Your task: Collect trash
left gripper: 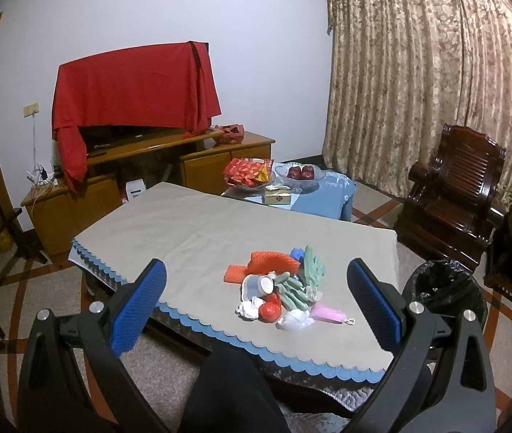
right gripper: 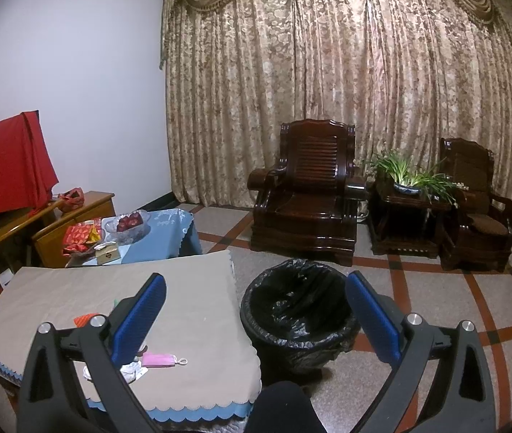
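Observation:
A pile of trash (left gripper: 277, 288) lies on the beige-covered table (left gripper: 198, 231): orange net, green gloves, a paper cup (left gripper: 260, 285), a red crumpled bag (left gripper: 270, 308), white tissues (left gripper: 294, 319) and a pink mask (left gripper: 328, 314). My left gripper (left gripper: 256, 296) is open and empty, held above the table's near edge facing the pile. A black-lined bin (right gripper: 297, 310) stands on the floor right of the table. My right gripper (right gripper: 256, 310) is open and empty, facing the bin. The pink mask (right gripper: 160, 359) shows beside its left finger.
A second low table with a blue cloth (left gripper: 328, 195) carries a fruit bowl (left gripper: 299, 175), red snack packets and a small box. A wooden TV cabinet (left gripper: 140, 166) with a red-draped screen stands behind. Dark wooden armchairs (right gripper: 304, 195) and a plant stand (right gripper: 405, 213) line the curtain.

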`<state>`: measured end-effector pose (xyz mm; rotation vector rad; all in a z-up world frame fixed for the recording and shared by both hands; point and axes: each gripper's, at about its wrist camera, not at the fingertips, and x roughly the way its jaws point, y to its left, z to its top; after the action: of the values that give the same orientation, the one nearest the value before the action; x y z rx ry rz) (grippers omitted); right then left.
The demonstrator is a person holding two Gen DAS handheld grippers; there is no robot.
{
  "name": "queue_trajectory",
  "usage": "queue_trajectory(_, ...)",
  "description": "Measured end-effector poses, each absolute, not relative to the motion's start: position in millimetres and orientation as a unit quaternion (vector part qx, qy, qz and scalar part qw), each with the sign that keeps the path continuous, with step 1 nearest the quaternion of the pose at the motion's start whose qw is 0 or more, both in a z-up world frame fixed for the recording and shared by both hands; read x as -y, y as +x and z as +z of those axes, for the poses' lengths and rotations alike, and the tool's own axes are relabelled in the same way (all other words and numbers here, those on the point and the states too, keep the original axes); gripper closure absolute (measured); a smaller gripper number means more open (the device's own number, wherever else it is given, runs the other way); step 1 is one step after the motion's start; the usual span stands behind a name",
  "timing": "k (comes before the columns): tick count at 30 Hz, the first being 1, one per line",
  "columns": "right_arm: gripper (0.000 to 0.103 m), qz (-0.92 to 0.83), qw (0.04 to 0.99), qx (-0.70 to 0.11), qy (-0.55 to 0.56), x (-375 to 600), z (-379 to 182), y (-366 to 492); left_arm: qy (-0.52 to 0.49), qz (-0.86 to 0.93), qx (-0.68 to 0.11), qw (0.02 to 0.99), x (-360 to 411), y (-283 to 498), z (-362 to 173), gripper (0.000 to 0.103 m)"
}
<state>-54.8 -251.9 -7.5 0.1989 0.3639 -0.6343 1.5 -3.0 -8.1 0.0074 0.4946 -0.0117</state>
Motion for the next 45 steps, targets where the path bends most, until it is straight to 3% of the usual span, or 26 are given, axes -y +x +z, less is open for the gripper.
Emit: queue_trajectory(45, 0.006, -0.307, 0.928, -0.186, 0.097, 251.2, -17.1, -53.0, 0.004, -0.001, -0.252, 0.968, -1.1, 5.1, -23.9, 0.006)
